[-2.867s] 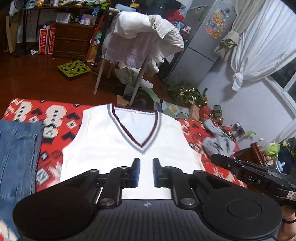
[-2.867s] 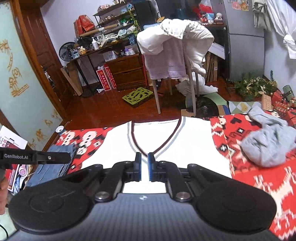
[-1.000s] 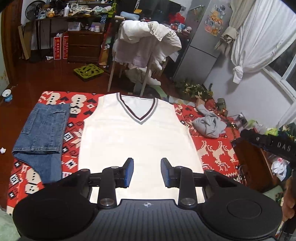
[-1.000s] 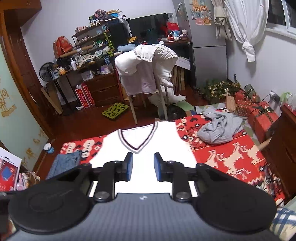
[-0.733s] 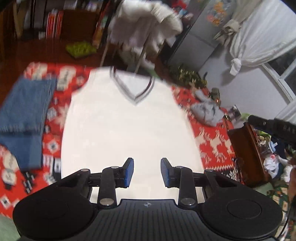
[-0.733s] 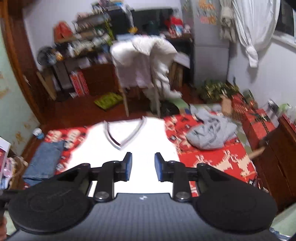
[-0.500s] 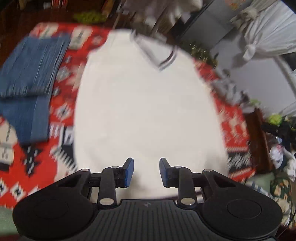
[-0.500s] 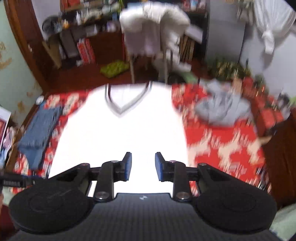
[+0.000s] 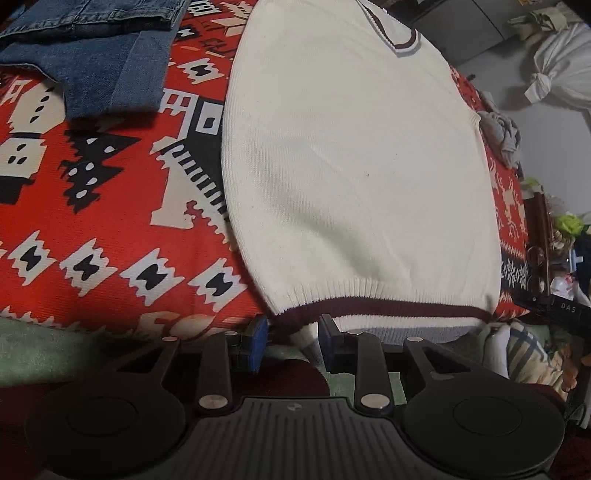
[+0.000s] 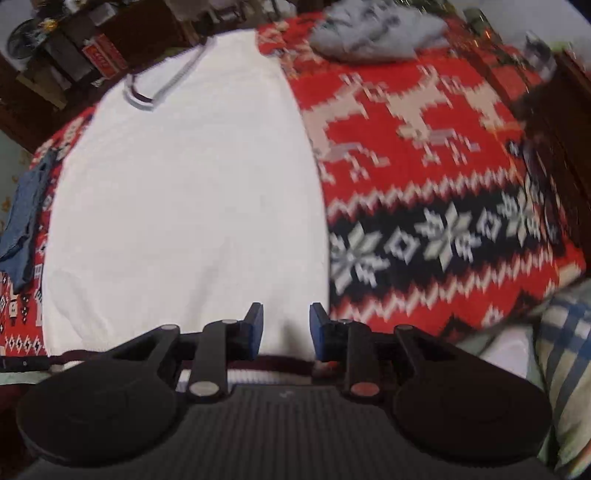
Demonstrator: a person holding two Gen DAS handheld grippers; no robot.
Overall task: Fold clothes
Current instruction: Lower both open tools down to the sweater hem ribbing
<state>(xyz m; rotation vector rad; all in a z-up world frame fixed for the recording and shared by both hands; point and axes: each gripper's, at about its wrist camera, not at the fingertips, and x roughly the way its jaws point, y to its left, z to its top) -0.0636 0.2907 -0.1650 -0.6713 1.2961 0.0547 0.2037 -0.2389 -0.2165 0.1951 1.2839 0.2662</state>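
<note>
Claws, both parted and empty, are lined up at the near hem of the cream knitted V-neck vest, left claw by its left corner, right claw by its right, collar lying far ahead.

We see the vest lying flat on the blanket, jeans to its left, a crumpled garment to its far right, both grippers at its near hem.
</note>
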